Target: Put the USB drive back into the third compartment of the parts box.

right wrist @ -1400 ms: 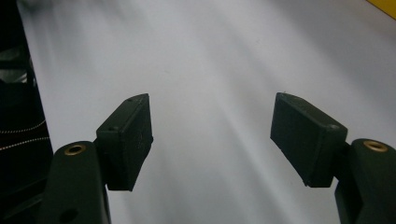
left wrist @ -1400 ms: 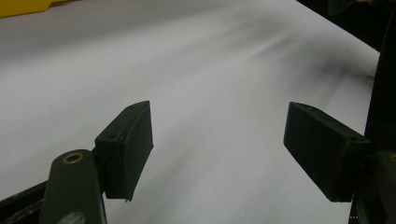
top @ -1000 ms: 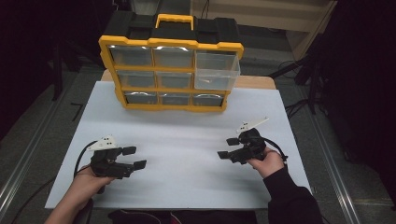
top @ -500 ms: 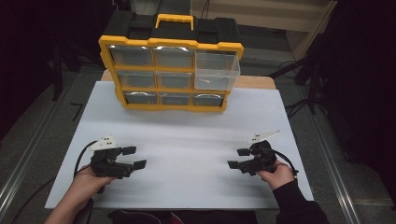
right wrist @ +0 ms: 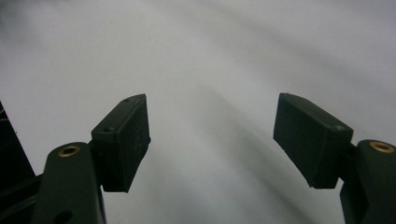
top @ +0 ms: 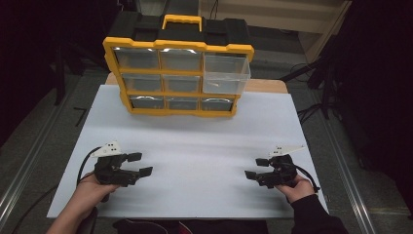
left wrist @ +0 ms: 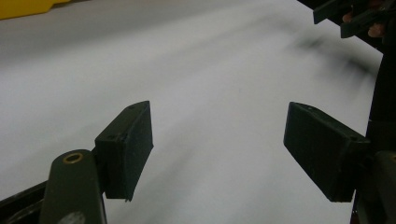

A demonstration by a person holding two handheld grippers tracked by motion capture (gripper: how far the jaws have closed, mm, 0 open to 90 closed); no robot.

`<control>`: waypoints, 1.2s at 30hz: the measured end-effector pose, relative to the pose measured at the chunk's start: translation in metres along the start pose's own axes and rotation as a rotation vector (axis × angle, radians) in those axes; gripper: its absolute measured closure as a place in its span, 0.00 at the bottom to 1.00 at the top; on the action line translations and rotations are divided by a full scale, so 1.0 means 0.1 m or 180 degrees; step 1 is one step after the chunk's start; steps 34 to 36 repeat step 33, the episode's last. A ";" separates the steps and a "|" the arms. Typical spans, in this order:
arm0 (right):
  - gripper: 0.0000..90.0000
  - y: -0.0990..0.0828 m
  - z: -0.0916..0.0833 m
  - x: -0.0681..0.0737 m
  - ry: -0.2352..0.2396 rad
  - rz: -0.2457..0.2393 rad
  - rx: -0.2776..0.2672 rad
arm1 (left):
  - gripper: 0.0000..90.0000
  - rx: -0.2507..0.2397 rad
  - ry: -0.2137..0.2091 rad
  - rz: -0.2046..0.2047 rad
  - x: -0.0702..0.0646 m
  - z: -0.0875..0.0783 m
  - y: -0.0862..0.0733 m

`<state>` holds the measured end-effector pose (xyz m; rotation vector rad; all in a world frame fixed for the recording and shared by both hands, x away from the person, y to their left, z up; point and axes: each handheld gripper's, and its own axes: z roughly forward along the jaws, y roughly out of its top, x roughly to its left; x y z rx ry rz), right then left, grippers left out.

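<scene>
Counter [top: 204, 141], white and bare, takes up the middle and lower frame of the high view. The organizer [top: 178, 45] stands upright at its far edge, in the upper centre of the frame, with its long side running left to right and its face turned toward the person. Its clear drawers sit in three rows. The upper-right drawer [top: 225, 74] juts out of the yellow frame toward the bottom of the picture; the rest look flush.

Both tongs lie well apart from the organizer, low in the frame. The left tongs [top: 141, 164] rest at the lower left and the right tongs [top: 254, 167] at the lower right, each pointing inward across the counter toward the other rather than up at the organizer. So the organizer lies off to the side of each pair, not ahead of it.

The jutting drawer is up and a little left of the right tongs, and farther up and right of the left ones, so the right hand looks the nearer for reaching it. Either pair would first have to swing toward the top of the frame.

In their own views both pairs stand spread, with only white counter between the pads: left [left wrist: 219, 140], right [right wrist: 212, 135]. The right jaws have just been opening a touch wider, with nothing between them.
</scene>
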<state>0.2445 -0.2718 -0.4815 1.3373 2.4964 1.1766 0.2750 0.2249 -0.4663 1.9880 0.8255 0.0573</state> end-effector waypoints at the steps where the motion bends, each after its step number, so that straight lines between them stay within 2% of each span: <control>1: 0.27 0.00 0.00 -0.01 0.0005 0.0010 0.0005 | 0.28 0.0000 0.0002 -0.0005 0.00 0.00 0.00; 11: 0.27 0.00 0.00 -0.03 0.0032 0.0039 -0.0029 | 0.28 -0.0002 -0.0017 -0.0008 0.00 0.00 0.00; 36: 0.26 0.00 0.02 -0.02 0.0065 0.0038 0.0029 | 0.28 0.0003 -0.0008 0.0008 0.00 0.00 0.01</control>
